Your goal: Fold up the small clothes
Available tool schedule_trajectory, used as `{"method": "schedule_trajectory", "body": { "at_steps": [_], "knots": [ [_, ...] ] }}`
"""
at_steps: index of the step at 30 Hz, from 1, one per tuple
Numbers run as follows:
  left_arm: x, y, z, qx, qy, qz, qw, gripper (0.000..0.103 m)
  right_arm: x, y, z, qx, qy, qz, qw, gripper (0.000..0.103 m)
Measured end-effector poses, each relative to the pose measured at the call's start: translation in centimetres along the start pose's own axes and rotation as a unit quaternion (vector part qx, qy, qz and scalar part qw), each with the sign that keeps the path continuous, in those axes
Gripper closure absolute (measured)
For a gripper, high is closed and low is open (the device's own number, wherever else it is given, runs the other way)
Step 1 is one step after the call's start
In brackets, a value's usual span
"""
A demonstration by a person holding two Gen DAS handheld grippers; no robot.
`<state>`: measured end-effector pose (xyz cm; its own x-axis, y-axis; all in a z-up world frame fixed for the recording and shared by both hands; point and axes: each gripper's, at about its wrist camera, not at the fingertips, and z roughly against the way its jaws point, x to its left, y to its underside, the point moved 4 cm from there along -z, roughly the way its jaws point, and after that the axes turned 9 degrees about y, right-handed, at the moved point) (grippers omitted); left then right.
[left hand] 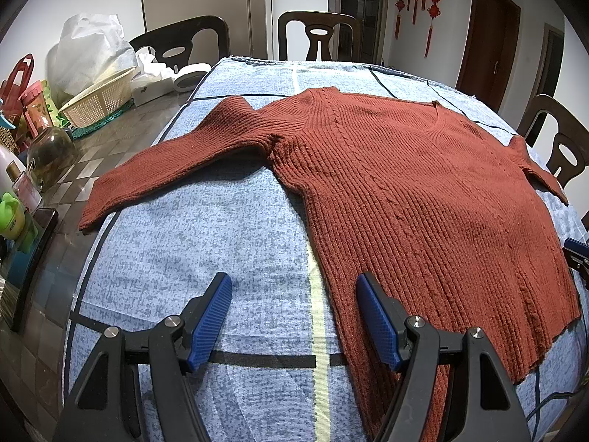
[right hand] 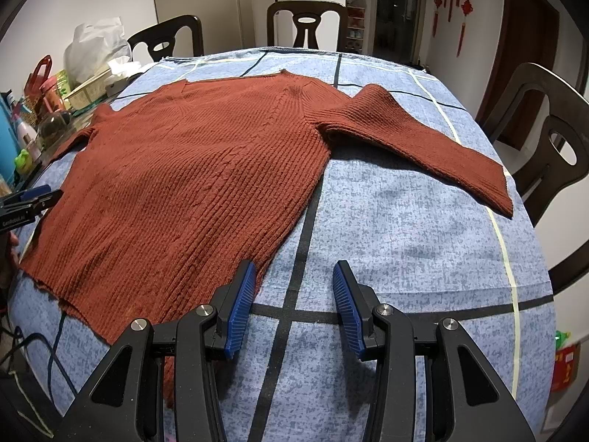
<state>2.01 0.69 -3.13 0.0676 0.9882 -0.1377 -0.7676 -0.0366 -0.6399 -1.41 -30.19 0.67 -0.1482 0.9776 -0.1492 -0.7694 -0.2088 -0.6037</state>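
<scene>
A rust-red ribbed knit sweater lies flat and spread out on a blue patterned cloth over the table, both sleeves stretched sideways. My left gripper is open and empty, above the sweater's lower left hem corner. My right gripper is open and empty, at the sweater's lower right hem corner, its left finger just over the fabric edge. The left sleeve reaches the cloth's left edge; the right sleeve points toward the right edge. Each gripper shows at the other view's side edge.
Clutter stands along the table's left side: a woven basket, a white plastic bag, a tissue box, a glass jar, bottles. Dark wooden chairs surround the table, one close at right.
</scene>
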Motion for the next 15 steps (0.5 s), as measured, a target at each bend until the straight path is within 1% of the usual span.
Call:
{"method": "schedule_trajectory", "body": {
  "at_steps": [11,15],
  "knots": [
    [0.02,0.07,-0.13,0.003,-0.001,0.004,1.0000,0.030,-0.03,0.01,-0.05,0.001,0.000,-0.001,1.000,0.058],
    [0.00,-0.16,-0.19,0.013,0.000,0.003,0.9999,0.030,-0.07,-0.26,-0.07,0.009,0.002,0.004,1.000,0.058]
  ]
}}
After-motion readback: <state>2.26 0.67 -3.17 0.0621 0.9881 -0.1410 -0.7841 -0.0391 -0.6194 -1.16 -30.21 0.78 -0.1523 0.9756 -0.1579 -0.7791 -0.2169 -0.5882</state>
